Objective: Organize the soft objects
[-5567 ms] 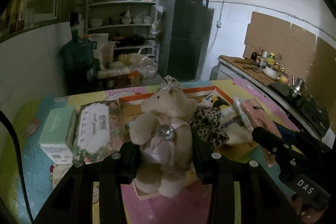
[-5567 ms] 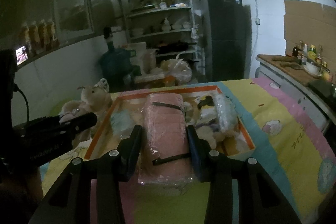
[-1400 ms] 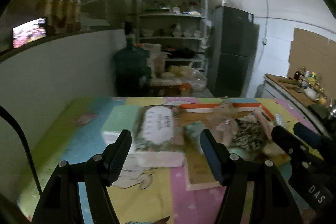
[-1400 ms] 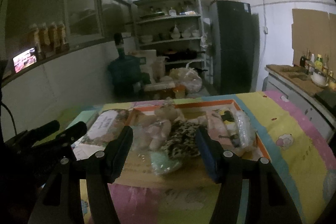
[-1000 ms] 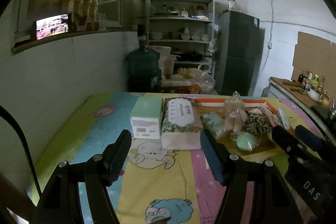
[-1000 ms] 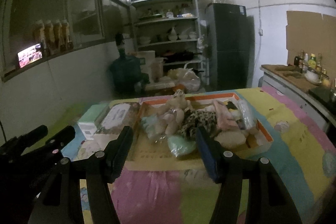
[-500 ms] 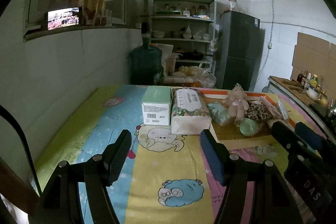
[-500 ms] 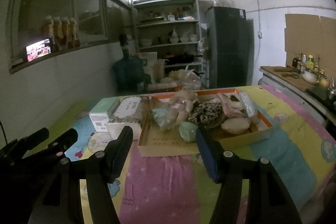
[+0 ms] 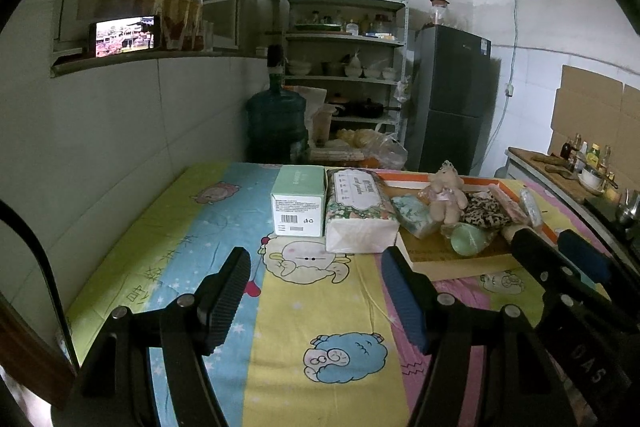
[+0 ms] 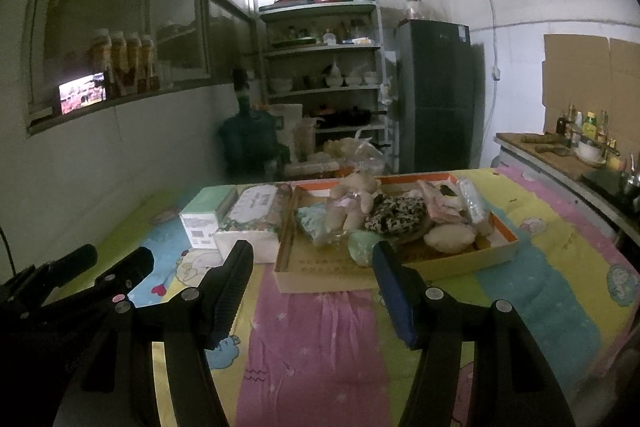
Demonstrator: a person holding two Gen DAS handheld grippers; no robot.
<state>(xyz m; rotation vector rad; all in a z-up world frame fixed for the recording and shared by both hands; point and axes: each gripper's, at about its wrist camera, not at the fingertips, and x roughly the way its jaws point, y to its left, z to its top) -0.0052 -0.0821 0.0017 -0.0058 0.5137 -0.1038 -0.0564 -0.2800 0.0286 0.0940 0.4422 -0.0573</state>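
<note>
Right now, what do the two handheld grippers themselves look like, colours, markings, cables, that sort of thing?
Both are black two-finger tools. The left gripper and right gripper each pair a black ribbed pad with a blue one, on angular black arms fixed with silver screws. Seen from the left wrist, the right tool's body carries pale raised lettering, apparently "DAS". A thin black cable curves along the left edge of both views.

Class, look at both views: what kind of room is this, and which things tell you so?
Most likely a home kitchen: a shelf rack with bowls and pots, a dark fridge, and a counter holding condiment bottles.

Bare cloth (image 9: 320, 303) before crowded tray (image 10: 472, 259)
</note>
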